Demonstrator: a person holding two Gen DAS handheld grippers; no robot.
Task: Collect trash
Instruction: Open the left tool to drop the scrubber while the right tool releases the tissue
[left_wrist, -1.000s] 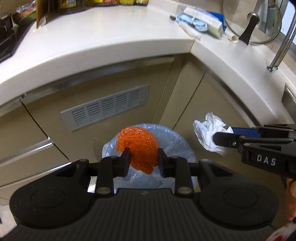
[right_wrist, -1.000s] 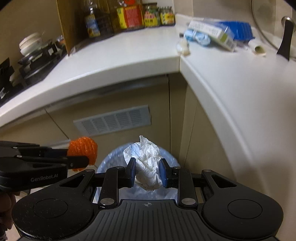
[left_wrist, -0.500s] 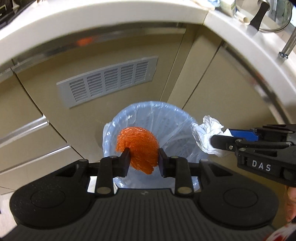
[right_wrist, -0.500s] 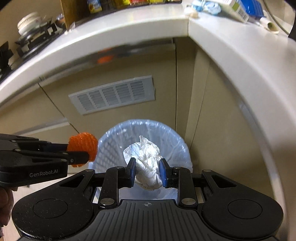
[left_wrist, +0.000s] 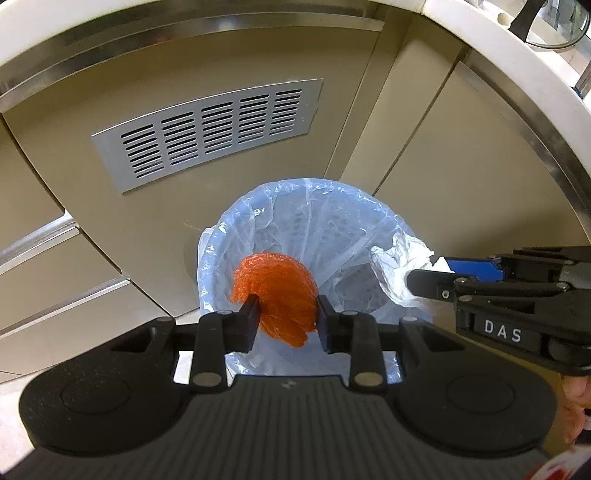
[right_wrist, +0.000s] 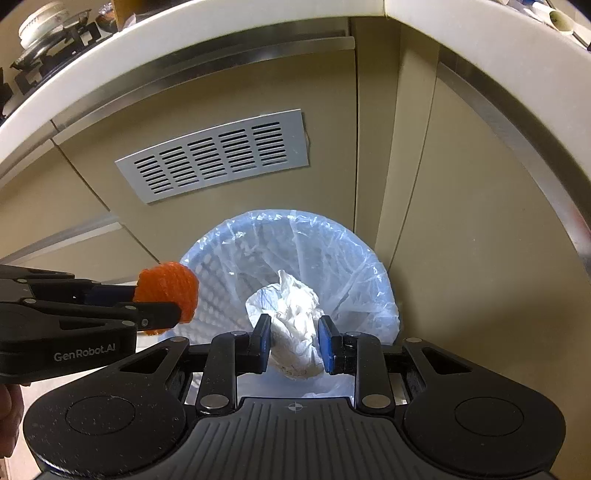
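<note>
Here the left gripper (left_wrist: 286, 321) is clenched on a wad of orange mesh netting (left_wrist: 275, 291), its pads pressing the bundle from both sides. The netting hangs over the mouth of the waste bin (left_wrist: 314, 206), which wears a pale blue plastic liner and stands on the floor against beige cabinet fronts. From the left wrist view the bin fills the centre, and the right gripper (left_wrist: 430, 275) comes in from 3 o'clock, grasping a crumpled white plastic wrapper (left_wrist: 397, 266) over the bin's rim on that side. From the right wrist view the wrapper sits between the blue pads, directly above the bin opening, while the netting shows at 9 o'clock, just over the rim. A grey vent grille (left_wrist: 207, 133) is set in the cabinet panel at 11 o'clock above the bin
</note>
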